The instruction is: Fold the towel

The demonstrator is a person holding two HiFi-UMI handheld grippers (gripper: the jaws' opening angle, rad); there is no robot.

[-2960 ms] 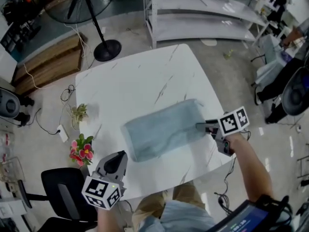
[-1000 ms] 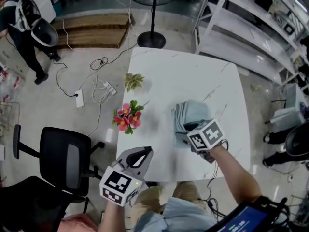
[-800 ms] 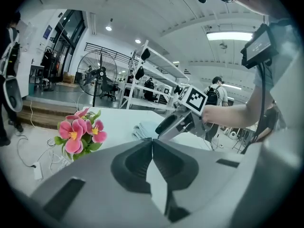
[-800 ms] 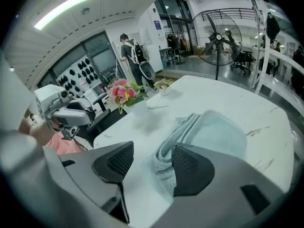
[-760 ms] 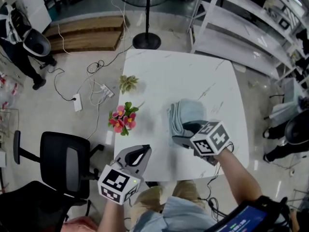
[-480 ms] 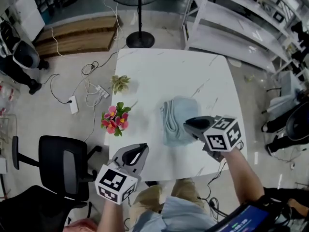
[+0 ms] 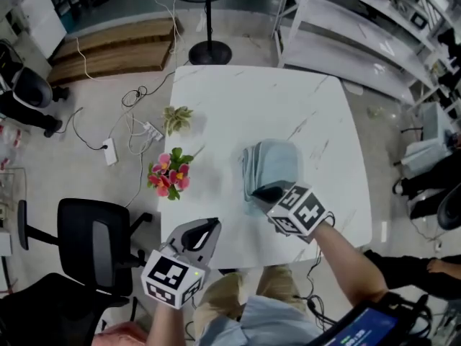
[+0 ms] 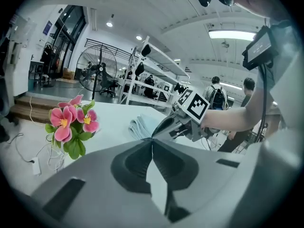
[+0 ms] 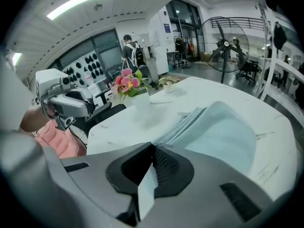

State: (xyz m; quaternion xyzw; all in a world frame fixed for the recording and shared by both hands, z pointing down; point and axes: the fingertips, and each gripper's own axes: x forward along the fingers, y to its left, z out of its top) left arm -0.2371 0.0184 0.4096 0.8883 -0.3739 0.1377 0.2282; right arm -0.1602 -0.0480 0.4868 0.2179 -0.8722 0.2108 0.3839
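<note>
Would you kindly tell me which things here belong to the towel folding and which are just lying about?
Job: folded light-blue cloth towel; white marble-look table.
Lying about: pink artificial flowers; small green plant; black office chair; black floor fan.

We see the towel [image 7: 274,164], a pale blue-grey cloth, already folded down into a small thick pad of several layers. It lies flat on the white marbled worktop [image 7: 238,99], right of the middle and toward the near edge, with bare surface showing all round it. Its top face is smooth, with a soft rounded far end. Along its left side in the head view the stacked layer edges show as thin parallel lines, slightly fanned. Its near left corner meets the closed tip of the right claw [image 7: 265,192]; whether any layer is pinched there we cannot tell
</note>
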